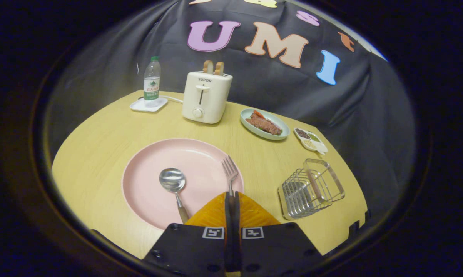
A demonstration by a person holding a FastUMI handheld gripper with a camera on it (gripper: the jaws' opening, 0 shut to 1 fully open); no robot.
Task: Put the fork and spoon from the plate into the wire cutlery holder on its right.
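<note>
Looking down our gripper at the whole setup, biggest stuff first:

Table (100,146): light wood top, it carries everything we can see, with the dark cloth wall behind it.

Plate (154,200): big pink one, right in front of our fingers and a bit to their left. The spoon lies on it and the fork's prongs hang over its right part.

Toaster (206,98): cream coloured, standing beyond the plate, with two slices of bread (213,67) sticking out the top.

Holder (310,188): the wire cutlery one, sitting on the table to the right of the plate, clear of its rim. We see no cutlery in it.

Dish (269,135): pale green oval with some brownish food (263,124) on it, right of the toaster.

Bottle (152,81): clear water bottle with a green cap, standing on a little white tray (139,106) left of the toaster.

Small tray (310,139): white divided thing with bits of seasoning in it, just right of the dish and beyond the holder.

Spoon (172,182): on the plate, bowl facing up and pointing away from us, handle running back toward our fingers, just left of them.

Fork (229,172): prongs pointing away from us over the plate, handle going straight back between our fingers.

Gripper (231,198): fingers nearly together and we reckon they're pinching the fork handle, since it disappears right into the thin gap between them.
</note>
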